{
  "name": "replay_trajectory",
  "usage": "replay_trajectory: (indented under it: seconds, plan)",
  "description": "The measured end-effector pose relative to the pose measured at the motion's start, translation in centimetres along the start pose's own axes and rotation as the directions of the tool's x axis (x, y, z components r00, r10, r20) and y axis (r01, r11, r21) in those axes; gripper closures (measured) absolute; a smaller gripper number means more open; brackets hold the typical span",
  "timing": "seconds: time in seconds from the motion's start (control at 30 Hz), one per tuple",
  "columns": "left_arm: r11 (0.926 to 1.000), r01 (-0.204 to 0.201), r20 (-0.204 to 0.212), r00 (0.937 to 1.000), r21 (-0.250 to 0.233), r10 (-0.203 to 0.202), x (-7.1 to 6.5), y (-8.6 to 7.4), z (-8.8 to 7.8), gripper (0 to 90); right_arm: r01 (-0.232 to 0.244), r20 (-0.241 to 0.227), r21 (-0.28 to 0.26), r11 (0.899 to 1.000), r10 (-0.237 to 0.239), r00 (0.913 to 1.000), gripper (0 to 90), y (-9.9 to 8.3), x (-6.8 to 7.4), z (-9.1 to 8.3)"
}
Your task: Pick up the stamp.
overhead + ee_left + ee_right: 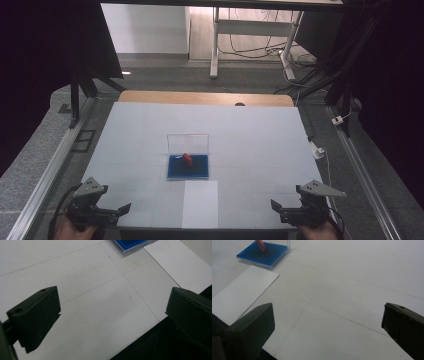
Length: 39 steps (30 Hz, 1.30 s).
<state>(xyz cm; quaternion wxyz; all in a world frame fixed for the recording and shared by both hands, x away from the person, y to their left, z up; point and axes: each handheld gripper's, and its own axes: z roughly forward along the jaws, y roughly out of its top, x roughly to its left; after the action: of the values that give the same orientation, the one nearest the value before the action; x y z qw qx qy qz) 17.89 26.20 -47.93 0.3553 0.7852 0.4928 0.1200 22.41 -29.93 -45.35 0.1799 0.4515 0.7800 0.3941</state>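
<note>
Tools (125, 207) apart at table (250, 130) edge

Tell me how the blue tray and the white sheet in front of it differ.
The blue tray is deep blue and roughly square; the white sheet is plain white and longer than wide. The blue tray has a clear upright wall at its far edge and carries a small red piece; the white sheet lies flat with nothing on it. Both rest on the table, near its middle line.

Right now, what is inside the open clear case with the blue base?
Inside the clear case a small red object stands tilted on the blue base. The upright transparent lid hides nothing behind it. What lies under the red object is covered.
</note>
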Motion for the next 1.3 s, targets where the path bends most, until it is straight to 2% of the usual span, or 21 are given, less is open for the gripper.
replay_trajectory:
  seconds: [0.17, 0.4, 0.6, 0.83, 0.93, 1.1, 1.17, 1.3]
  plan:
    - [1.0, 0.01, 0.001, 1.0, 0.001, -0.01, 0.1, 0.0, 0.0, 0.0, 0.019, -0.013, 0.013, 1.0, -0.019, 0.9997, 0.0, 0.0, 0.1, 0.1]
    - [1.0, 0.007, -0.01, 0.9999, 0.002, -0.007, 0.0, 0.1, 0.0, 0.0, 0.001, -0.052, 0.01, 1.0, 0.0, 0.9986, 0.0, 0.0, -0.2, 0.0]
    - [0.9997, 0.022, -0.003, 0.9998, -0.011, -0.022, 0.3, 0.0, -0.1, 0.0, 0.001, -0.056, 0.012, 1.0, -0.001, 0.9984, 0.0, 0.0, -0.2, 0.1]
    - [1.0, 0.008, -0.002, 1.0, -0.003, -0.008, 0.2, 0.2, 0.0, 0.0, 0.014, -0.061, 0.023, 1.0, -0.013, 0.9981, 0.0, 0.0, -0.1, 0.2]
    - [0.9998, -0.007, 0.01, 0.9999, -0.016, 0.007, 0.1, 0.3, -0.1, 0.0, 0.016, -0.061, 0.028, 0.999, -0.014, 0.9981, 0.0, 0.0, 0.0, 0.3]
    - [0.9988, -0.027, 0.006, 0.9996, -0.04, 0.027, 0.0, 0.8, -0.6, 0.0, 0.02, -0.064, 0.045, 0.999, -0.018, 0.9978, 0.0, 0.1, 0.0, 0.4]
    - [0.9973, -0.033, 0.034, 0.9988, -0.065, 0.035, 0.1, 1.1, -0.7, 0.0, 0.023, -0.063, 0.05, 0.998, -0.02, 0.9978, 0.0, 0.1, 0.0, 0.5]
    - [0.9963, -0.039, 0.061, 0.9972, -0.077, 0.044, 0.1, 1.5, -0.5, 0.0, 0.024, -0.065, 0.053, 0.998, -0.021, 0.9977, 0.0, 0.1, 0.0, 0.6]
